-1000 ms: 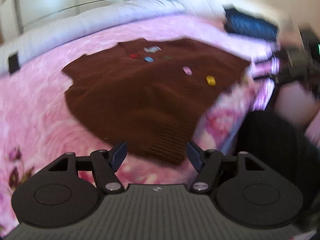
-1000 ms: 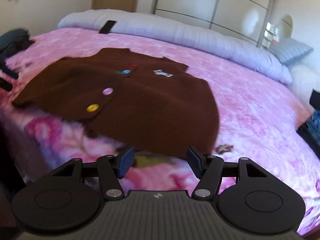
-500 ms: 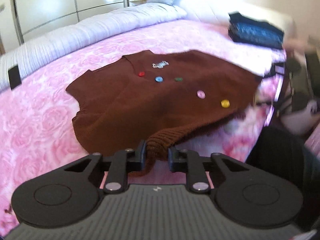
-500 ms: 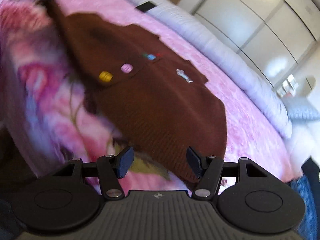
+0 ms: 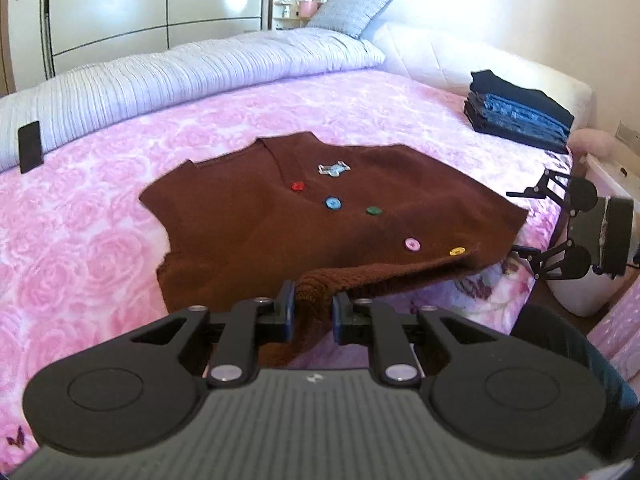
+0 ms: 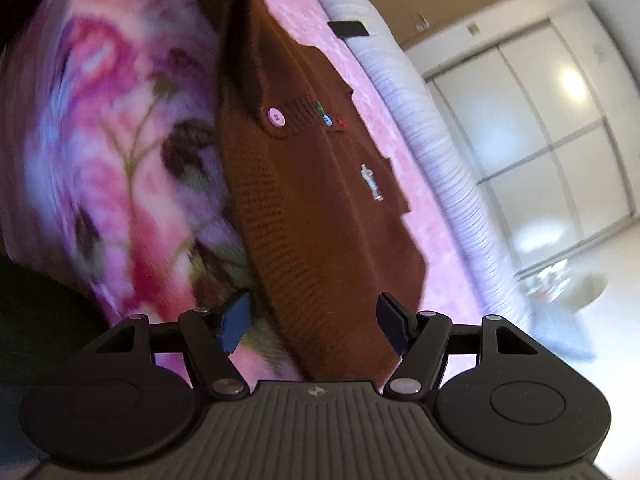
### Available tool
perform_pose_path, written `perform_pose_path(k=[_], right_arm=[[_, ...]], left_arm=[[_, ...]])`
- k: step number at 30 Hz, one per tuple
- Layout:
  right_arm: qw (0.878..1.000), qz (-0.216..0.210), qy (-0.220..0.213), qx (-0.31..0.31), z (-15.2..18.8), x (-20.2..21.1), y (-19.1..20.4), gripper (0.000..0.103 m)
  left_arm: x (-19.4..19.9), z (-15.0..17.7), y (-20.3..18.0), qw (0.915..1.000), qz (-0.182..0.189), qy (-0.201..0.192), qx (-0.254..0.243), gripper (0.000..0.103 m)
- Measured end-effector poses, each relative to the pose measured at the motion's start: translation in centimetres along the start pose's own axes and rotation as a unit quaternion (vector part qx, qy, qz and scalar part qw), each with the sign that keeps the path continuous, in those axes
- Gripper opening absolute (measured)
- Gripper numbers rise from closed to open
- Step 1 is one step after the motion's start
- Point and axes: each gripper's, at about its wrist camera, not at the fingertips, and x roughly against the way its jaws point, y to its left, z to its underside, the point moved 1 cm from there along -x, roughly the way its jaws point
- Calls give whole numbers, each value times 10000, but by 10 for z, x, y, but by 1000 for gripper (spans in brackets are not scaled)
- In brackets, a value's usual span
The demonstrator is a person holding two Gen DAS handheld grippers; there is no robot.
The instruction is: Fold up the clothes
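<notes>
A brown knitted cardigan (image 5: 248, 224) with coloured buttons lies flat on the pink floral bedspread (image 5: 80, 240). My left gripper (image 5: 314, 312) is shut on its near ribbed hem corner, which is lifted slightly off the bed. At the bed's right edge my right gripper (image 5: 512, 220) sits turned on its side by the other hem corner. In the right wrist view the right gripper (image 6: 316, 320) has its jaws opening, and the cardigan's (image 6: 320, 200) hem edge runs between the blue pads (image 6: 236, 320) without being pressed.
A stack of folded dark and blue clothes (image 5: 520, 116) sits at the bed's far right corner. A grey pillow (image 5: 352, 10) and a striped pale bolster (image 5: 160, 76) line the far side, with a small black object (image 5: 30, 146) on it. A person's dark-clad leg (image 5: 560, 340) stands beside the bed.
My left gripper closed on the cardigan's hem corner and raised it. My right gripper rolled onto its side and sank toward the bed's edge at the other corner.
</notes>
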Motion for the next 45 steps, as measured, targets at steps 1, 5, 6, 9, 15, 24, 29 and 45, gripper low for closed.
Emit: perform_pose_path(k=[1,5,6,9,15,24,29,45], right_arm=[[9998,128,34,129,2,-3,2,64],[9986,274,389,219,12,-22,-2,36],[9981,274,497,229,15,-25,-5,25],[9976,284,628,111,20,-23,-14,1],[9975,342,583,-213,24,16,-23,0],[9962,33,794,-350,18,33,5,1],[9906,108,1240,-569,29,35,-4,27],[9449,-996,-70,-3118,-96,63,-11,30]], left_arm=[[1,-1,2,10000,17,-37,63,14],[4,-1,-1,9999,-19,-25,-150,13],[5,0,-3,9997,-33,-10,-250,13],[12,7,-12,9984,-33,32,-562,12],[49,55,-35,9945,-40,326,-999,11],[32,114,-40,9899,-67,1068,-934,11],[55,121,-20,9905,-345,1068,-796,12],[-7,92,-22,9959,-319,713,-447,16]])
